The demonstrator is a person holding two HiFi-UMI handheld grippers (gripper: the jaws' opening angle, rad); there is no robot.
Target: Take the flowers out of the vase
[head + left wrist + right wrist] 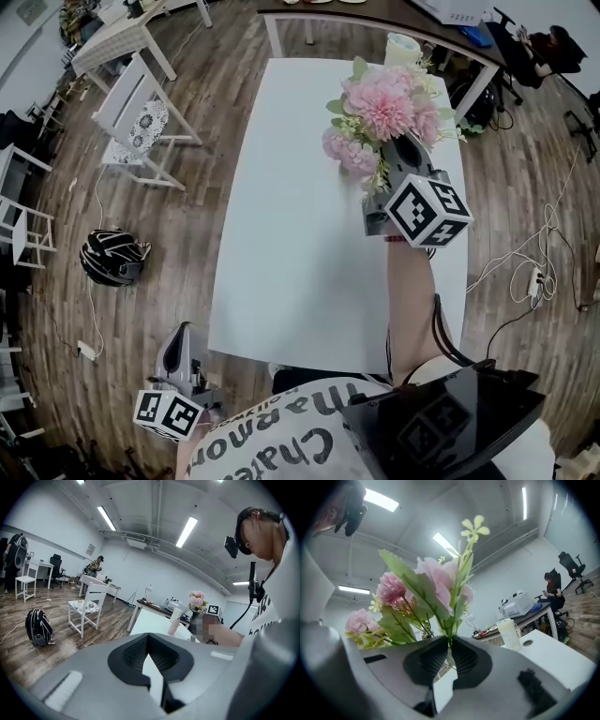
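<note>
Your left gripper (181, 336) hangs low beside the table's (300, 234) near corner, jaws together and empty. Your right forearm (411, 300) stretches forward over the table. The right gripper (409, 150) is roughly level, clamped on the stems of the flowers (380, 103), which are clear of the vase (402, 49) beyond.

Right side: holds grey two-jaw right gripper (401, 150) (450, 654) above far right part of white rectangular table (300, 234), pointed away from torso, about level. Jaws nearly together, clamped on thin green stems of pink artificial flower bunch (380, 105) (440, 581). Bare right forearm (412, 300) stretched forward over table's near right edge.

Left side: keeps grey two-jaw left gripper (183, 336) (151, 660) low, off table's near left corner, close to torso, tipped slightly down. Jaw tips together, nothing between.
</note>
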